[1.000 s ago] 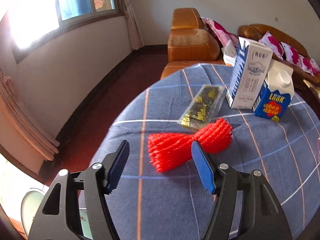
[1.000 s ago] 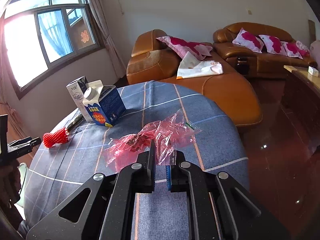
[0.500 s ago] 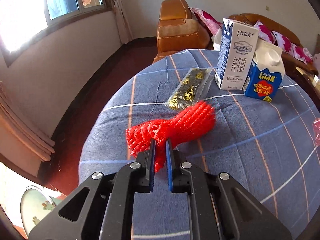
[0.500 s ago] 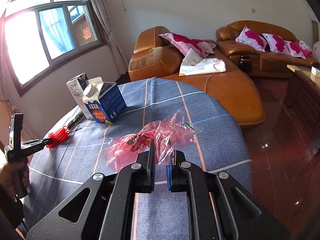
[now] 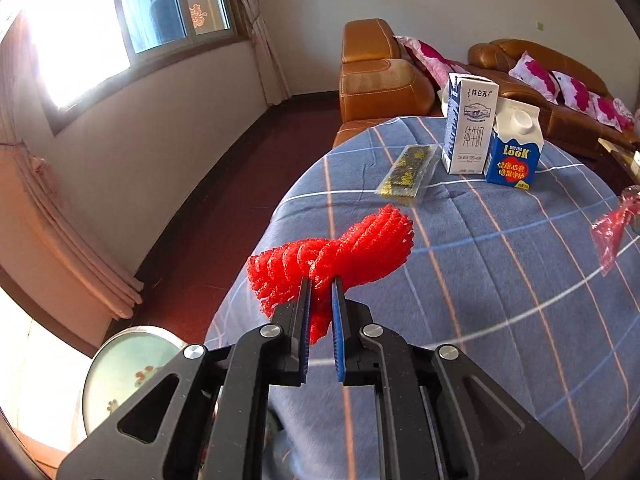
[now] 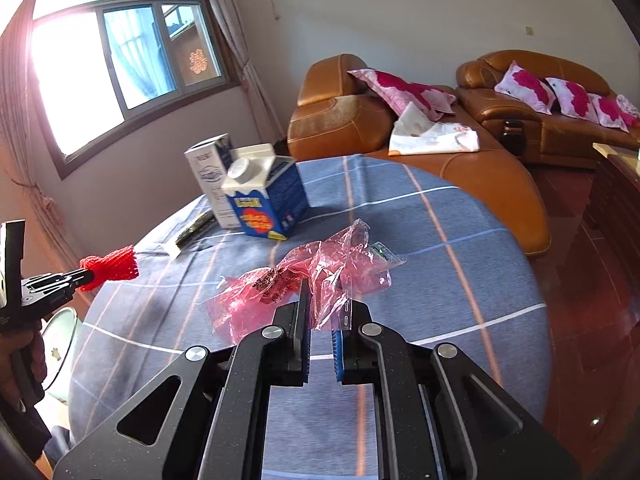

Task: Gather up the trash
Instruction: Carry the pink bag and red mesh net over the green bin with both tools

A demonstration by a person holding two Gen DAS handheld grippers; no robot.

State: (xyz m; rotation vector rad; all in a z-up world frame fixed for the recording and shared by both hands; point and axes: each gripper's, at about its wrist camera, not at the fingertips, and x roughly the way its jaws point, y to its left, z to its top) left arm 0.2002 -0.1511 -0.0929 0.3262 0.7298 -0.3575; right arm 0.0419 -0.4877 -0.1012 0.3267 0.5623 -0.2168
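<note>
My left gripper (image 5: 321, 280) is shut on a red foam net (image 5: 360, 240) and holds it lifted above the left edge of the round table (image 5: 500, 320). It also shows in the right wrist view (image 6: 110, 266), held by the left gripper (image 6: 86, 274). My right gripper (image 6: 322, 304) is shut on a crumpled pink plastic bag (image 6: 304, 276), held just above the blue plaid tablecloth (image 6: 440, 240). The bag's edge shows in the left wrist view (image 5: 612, 228).
A tall white milk carton (image 5: 468, 124) and a blue carton (image 5: 514, 146) stand at the far side of the table, with a flat clear snack wrapper (image 5: 408, 174) beside them. A round basin (image 5: 124, 376) sits on the floor at left. Brown sofas (image 6: 420, 140) stand behind.
My left gripper closed on the red net and lifted it off the table toward the left edge. My right gripper kept its hold on the pink bag and raised it slightly.
</note>
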